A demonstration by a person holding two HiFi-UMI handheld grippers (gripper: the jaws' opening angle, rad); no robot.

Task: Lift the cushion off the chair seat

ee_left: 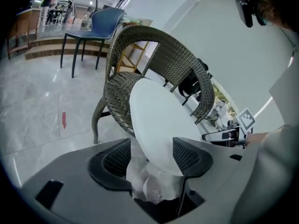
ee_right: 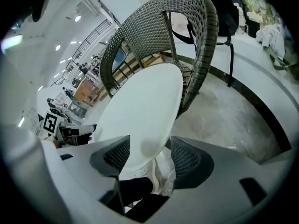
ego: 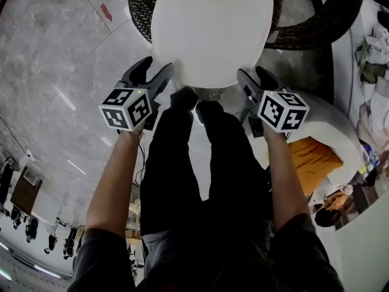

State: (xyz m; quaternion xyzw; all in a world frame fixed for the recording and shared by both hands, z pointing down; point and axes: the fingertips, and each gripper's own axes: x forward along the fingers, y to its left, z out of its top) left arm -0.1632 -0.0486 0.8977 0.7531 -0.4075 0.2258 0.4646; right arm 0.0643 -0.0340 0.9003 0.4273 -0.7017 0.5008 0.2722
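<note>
White round cushion [ego: 209, 29] flat on dark wicker chair [ego: 141, 5] seat

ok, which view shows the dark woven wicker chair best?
Left gripper view: the dark woven wicker chair shows backrest, side and a leg down to the floor. Right gripper view gives mainly its backrest arch; head view only rim arcs around the white round cushion.
</note>
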